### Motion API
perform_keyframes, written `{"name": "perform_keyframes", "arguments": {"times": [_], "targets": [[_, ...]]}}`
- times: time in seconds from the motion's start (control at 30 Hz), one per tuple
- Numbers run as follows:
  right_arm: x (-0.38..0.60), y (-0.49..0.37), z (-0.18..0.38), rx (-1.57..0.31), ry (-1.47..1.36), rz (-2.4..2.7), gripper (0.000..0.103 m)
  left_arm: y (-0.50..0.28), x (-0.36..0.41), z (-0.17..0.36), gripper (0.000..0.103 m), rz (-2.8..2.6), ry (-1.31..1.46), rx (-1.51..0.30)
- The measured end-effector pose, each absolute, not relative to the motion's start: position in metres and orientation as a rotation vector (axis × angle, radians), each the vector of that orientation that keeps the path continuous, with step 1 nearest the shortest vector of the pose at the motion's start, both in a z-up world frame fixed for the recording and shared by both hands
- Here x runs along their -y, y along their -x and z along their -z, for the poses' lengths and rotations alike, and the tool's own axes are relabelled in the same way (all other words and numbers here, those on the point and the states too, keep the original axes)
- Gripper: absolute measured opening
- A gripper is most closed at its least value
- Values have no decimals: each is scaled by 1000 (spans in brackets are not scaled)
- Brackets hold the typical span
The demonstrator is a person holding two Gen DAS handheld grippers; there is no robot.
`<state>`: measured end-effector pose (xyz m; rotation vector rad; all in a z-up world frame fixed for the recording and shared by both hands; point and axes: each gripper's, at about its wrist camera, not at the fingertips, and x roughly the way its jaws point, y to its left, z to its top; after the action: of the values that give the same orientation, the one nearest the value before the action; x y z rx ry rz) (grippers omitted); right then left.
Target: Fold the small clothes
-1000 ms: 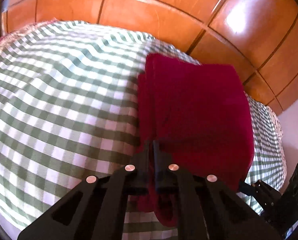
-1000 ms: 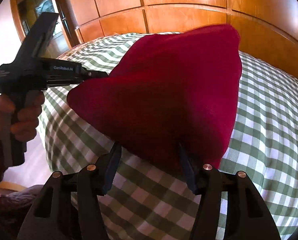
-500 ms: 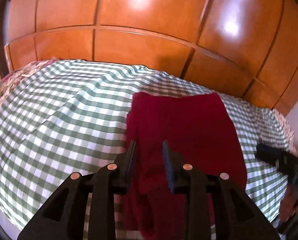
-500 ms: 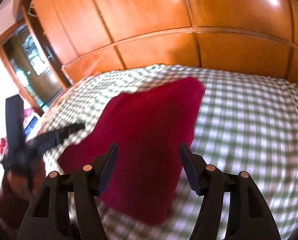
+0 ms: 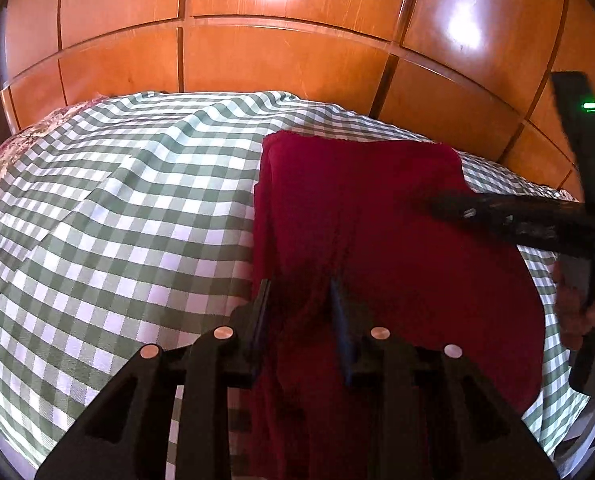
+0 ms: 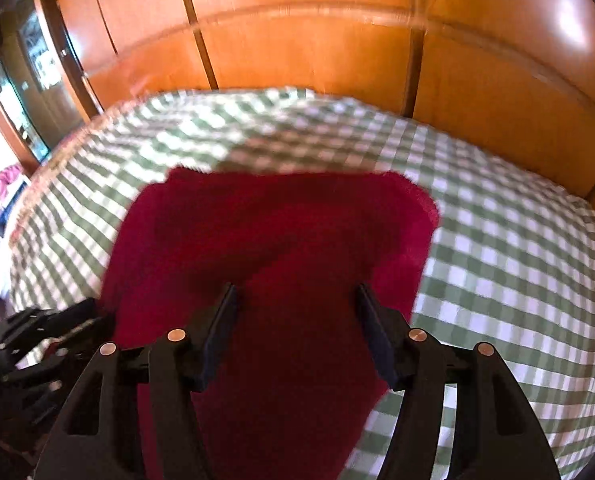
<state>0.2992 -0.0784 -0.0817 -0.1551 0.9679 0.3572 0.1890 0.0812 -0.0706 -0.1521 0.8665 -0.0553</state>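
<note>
**Red cloth folded on the bed, both hand-held grippers open over it**

A red cloth (image 5: 377,240) lies folded on a bed under a green-and-white checked sheet (image 5: 117,220), in front of a panelled wooden wall (image 5: 277,52). From the left wrist it sits right of the sheet's middle, and its near end runs out of view below the camera. Layered edges show along its left side.

The left hand-held gripper (image 5: 299,296) is over the near left part of the cloth. Its jaws have just been opening and stand a narrow gap apart. A ridge of cloth rises between them, but the pads do not appear to press on it, though the dark fabric makes that hard to judge.

The right hand-held gripper (image 6: 295,300) hangs above the middle of the cloth (image 6: 277,240) with its jaws well apart and nothing held. The right wrist view is blurred. In the left wrist view this gripper (image 5: 433,204) reaches in from the right over the cloth's right half, and part of the hand (image 5: 577,300) holding it shows at the frame edge. The left gripper's dark body (image 6: 45,332) shows at the lower left of the right wrist view, beside the cloth's left edge.
</note>
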Motion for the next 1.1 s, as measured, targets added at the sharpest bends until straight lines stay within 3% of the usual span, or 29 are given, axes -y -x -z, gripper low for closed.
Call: {"name": "perform_keyframes", "arguments": {"times": [0.23,0.33,0.37,0.47,0.73,0.83,0.97,1.03,1.1], "targets": [[75,-295,99,-924,175,-328,61,-180,-89,78,35,52,197,-863],[81,-293,96,-908,152,-321,68,-179,-90,76,36,47,204,-862],[82,-293,94,-904,140,-317,74,-178,-90,74,36,44,203,-858],[95,-286,84,-890,73,-322,80,-172,-97,67,54,32,216,-838],[149,-261,82,-902,-200,-347,80,-190,-135,55,52,116,402,-867],[165,-254,92,-934,-326,-394,80,-206,-128,63,60,109,364,-926],[178,-246,110,-969,-429,-455,80,-215,-122,85,62,101,326,-971],[181,-245,120,-994,-486,-513,80,-216,-127,92,61,128,355,-958],[183,-246,128,-997,-535,-544,80,-217,-135,99,49,194,422,-947]]}}
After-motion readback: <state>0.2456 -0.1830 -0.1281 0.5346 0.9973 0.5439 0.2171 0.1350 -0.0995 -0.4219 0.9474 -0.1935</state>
